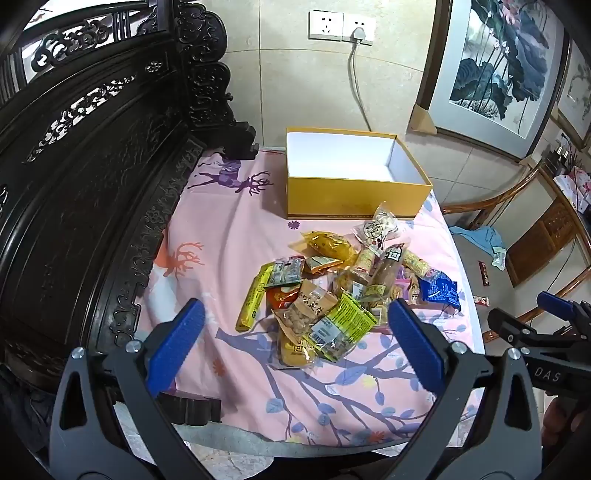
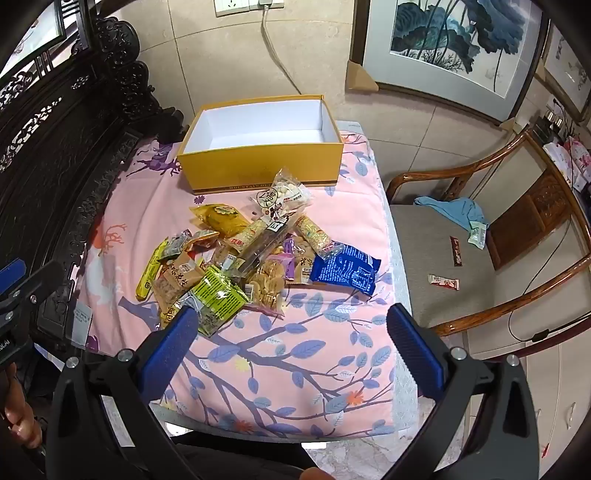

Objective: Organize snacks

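Note:
A pile of packaged snacks (image 1: 332, 288) lies on a pink cloth-covered table (image 1: 221, 229); it also shows in the right wrist view (image 2: 240, 266). A blue packet (image 2: 345, 271) lies at the pile's right edge. An open yellow box (image 1: 354, 173) with a white, empty inside stands behind the pile, also seen in the right wrist view (image 2: 262, 147). My left gripper (image 1: 295, 332) is open and empty, hovering just in front of the pile. My right gripper (image 2: 291, 332) is open and empty, above the table's near part, to the right of the left one.
A dark carved wooden cabinet (image 1: 85, 177) borders the table's left side. A wooden chair (image 2: 480, 251) stands to the right, with a blue cloth (image 2: 454, 210) and two small snack bars (image 2: 443, 282) on its seat. A cable hangs from a wall socket (image 1: 358, 29).

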The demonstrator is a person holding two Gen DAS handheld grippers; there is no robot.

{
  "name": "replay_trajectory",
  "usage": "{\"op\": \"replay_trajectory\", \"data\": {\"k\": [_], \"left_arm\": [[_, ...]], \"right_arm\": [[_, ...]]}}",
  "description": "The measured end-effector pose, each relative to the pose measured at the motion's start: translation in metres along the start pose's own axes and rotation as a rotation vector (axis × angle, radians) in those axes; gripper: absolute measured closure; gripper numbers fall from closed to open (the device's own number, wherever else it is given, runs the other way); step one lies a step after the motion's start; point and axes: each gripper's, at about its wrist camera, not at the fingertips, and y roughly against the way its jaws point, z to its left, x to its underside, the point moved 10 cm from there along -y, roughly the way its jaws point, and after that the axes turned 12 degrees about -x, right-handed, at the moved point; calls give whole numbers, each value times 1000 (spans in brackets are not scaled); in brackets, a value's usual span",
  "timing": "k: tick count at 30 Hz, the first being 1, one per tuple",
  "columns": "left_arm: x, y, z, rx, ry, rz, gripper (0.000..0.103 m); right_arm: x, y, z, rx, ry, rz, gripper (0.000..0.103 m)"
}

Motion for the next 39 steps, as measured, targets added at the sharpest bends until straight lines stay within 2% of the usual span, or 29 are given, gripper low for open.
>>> {"op": "replay_trajectory", "data": {"k": [12,22,39], "left_arm": [[-5,-6,1,-3,10,9,2],[6,-10,0,-3,20,19,2],[6,-12,-4,-10,19,41,2]], "right_arm": [[0,2,0,0,1,0,1],[1,-3,1,2,-4,4,1],[3,-4,-6,-11,-7,12,1]]}}
